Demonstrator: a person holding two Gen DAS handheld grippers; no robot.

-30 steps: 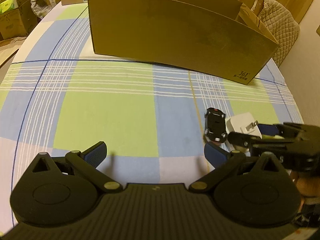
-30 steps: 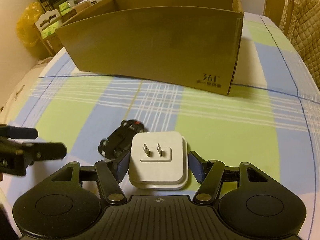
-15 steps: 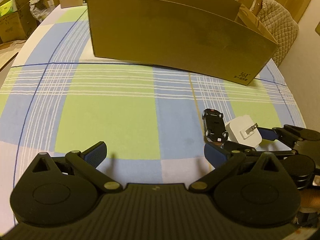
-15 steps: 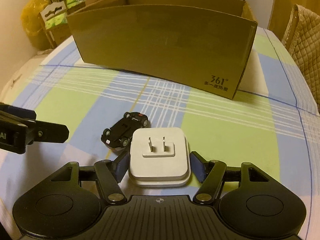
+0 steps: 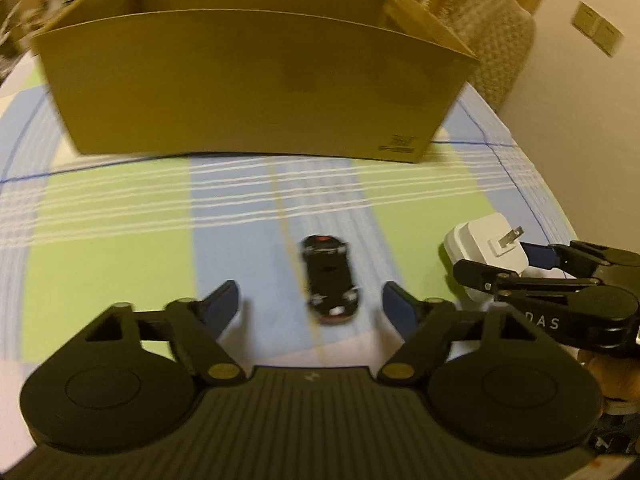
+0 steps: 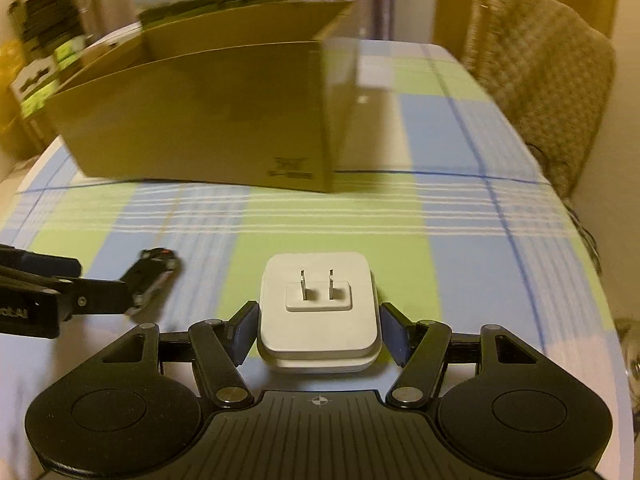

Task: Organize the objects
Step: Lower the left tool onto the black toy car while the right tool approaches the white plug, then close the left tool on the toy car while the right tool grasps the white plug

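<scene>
A small black toy car [image 5: 330,278] lies on the checked tablecloth between the open fingers of my left gripper [image 5: 312,306], which touch nothing; it also shows in the right wrist view [image 6: 154,276]. My right gripper [image 6: 318,334] is shut on a white plug adapter [image 6: 318,308] with its two prongs facing forward, held just above the cloth. The adapter [image 5: 486,246] and right gripper [image 5: 500,268] also appear at the right of the left wrist view. A large open cardboard box [image 5: 248,84] stands behind.
The table [image 6: 460,248] carries a blue, green and white checked cloth. A quilted chair back [image 6: 540,80] stands at the far right. Boxes and clutter [image 6: 36,76] sit beyond the table's left side. The table edge curves close on the right.
My left gripper has swung right, so the toy car now lies between its fingers. My right gripper has lifted the adapter and moved it right, away from the car.
</scene>
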